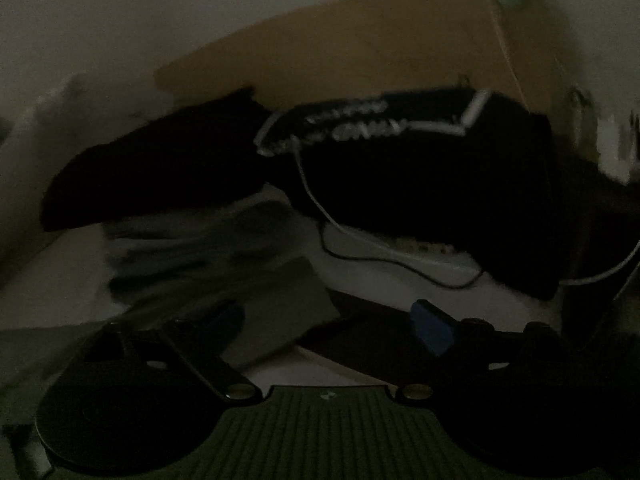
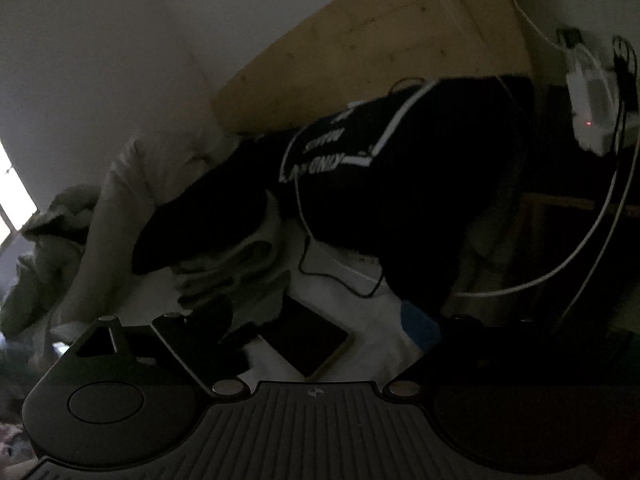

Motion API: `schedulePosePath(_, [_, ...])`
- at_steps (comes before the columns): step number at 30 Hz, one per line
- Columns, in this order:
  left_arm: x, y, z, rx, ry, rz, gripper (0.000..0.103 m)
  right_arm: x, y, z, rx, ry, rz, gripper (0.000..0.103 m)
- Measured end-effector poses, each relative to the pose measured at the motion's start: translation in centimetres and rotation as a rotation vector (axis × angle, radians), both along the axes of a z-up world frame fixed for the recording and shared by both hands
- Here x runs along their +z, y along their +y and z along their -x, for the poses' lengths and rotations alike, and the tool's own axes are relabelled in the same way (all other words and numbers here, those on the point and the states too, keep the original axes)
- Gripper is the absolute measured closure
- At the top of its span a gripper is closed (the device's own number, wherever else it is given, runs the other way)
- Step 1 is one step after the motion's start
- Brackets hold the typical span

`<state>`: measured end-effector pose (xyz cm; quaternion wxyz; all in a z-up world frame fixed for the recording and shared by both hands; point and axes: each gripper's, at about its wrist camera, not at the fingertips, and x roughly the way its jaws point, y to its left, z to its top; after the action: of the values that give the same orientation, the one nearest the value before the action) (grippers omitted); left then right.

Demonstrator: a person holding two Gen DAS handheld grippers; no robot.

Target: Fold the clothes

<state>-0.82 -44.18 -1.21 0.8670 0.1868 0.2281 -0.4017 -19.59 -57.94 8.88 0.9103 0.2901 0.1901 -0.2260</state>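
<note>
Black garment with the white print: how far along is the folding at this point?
Done: nothing looks folded yet. The black garment lies spread and rumpled on the white bed, a sleeve flung out, cables across it, beside a grey pile. In hand: nothing; left gripper and right gripper have jaws apart and empty. Left: the whole fold.
</note>
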Motion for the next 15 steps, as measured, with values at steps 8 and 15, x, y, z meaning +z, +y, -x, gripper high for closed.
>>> schedulePosePath(8, [-2.8,-1.6,-3.2,-0.003,0.070,-0.021,0.032,-1.3,-1.2,0.4,-0.002,0.012,-0.097,0.010])
schedulePosePath(15, [-3.6,-2.4,-4.1,-0.033,0.058,-0.049,0.049,-1.7,-1.5,0.3,-0.002,0.015,-0.118,0.010])
